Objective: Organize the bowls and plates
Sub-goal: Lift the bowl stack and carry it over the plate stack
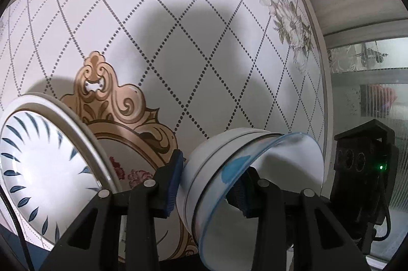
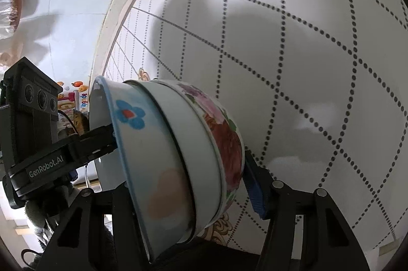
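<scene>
My left gripper (image 1: pixel 210 185) is shut on the rim of a stack of nested bowls (image 1: pixel 204 169), held on its side; the outer bowl is white with a blue rim and blue flower. My right gripper (image 2: pixel 183 184) is shut on the same stack (image 2: pixel 165 143) from the other side; one blue pad (image 2: pixel 255 192) presses the flowered innermost bowl (image 2: pixel 224 138). A white plate with blue leaf marks (image 1: pixel 43 169) stands tilted at the far left of the left wrist view. The left gripper also shows in the right wrist view (image 2: pixel 51 156).
A tiled wall (image 1: pixel 178 28) with dotted diamond lines and a gold ornate motif fills the background close ahead. A frosted window (image 1: pixel 369 92) is at the right. The right gripper's body (image 1: pixel 362 169) shows beside the stack.
</scene>
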`<state>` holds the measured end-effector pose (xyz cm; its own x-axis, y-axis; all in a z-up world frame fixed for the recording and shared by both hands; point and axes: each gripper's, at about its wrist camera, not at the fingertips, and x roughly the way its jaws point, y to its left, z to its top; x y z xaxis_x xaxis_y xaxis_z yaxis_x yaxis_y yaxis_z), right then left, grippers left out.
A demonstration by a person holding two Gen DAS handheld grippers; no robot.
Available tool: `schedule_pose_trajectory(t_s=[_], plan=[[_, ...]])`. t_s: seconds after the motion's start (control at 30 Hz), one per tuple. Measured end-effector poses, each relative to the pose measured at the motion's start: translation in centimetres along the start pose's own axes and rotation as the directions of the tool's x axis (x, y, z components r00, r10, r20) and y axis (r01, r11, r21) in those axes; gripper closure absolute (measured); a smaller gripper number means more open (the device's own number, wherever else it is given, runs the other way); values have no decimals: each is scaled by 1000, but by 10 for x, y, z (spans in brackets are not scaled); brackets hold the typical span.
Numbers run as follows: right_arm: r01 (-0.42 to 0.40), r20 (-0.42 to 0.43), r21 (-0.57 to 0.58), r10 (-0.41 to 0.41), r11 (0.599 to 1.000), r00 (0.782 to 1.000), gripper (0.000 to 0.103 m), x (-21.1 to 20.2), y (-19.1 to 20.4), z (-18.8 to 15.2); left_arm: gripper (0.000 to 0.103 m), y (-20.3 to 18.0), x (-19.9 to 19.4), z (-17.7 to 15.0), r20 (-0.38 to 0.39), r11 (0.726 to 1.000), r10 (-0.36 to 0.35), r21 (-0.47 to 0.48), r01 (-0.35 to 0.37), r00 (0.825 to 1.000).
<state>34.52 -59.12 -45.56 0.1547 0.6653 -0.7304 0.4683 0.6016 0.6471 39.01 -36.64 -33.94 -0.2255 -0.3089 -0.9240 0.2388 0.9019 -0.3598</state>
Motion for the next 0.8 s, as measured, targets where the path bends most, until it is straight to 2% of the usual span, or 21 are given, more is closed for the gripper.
schedule_pose_trajectory(t_s=[0.37, 0.53, 0.8], plan=[[-6, -29, -90, 4, 996, 1000, 42, 2, 61, 1, 69, 36, -60, -2, 74, 998, -9, -60, 14, 997], [-14, -63, -150, 5, 989, 998, 43, 18, 99, 1, 69, 72, -89, -4, 107, 993, -5, -118, 17, 994], [-36, -141, -232, 3, 972, 990, 43, 67, 156, -1, 69, 140, -116, -11, 138, 974, 23, -225, 8, 990]])
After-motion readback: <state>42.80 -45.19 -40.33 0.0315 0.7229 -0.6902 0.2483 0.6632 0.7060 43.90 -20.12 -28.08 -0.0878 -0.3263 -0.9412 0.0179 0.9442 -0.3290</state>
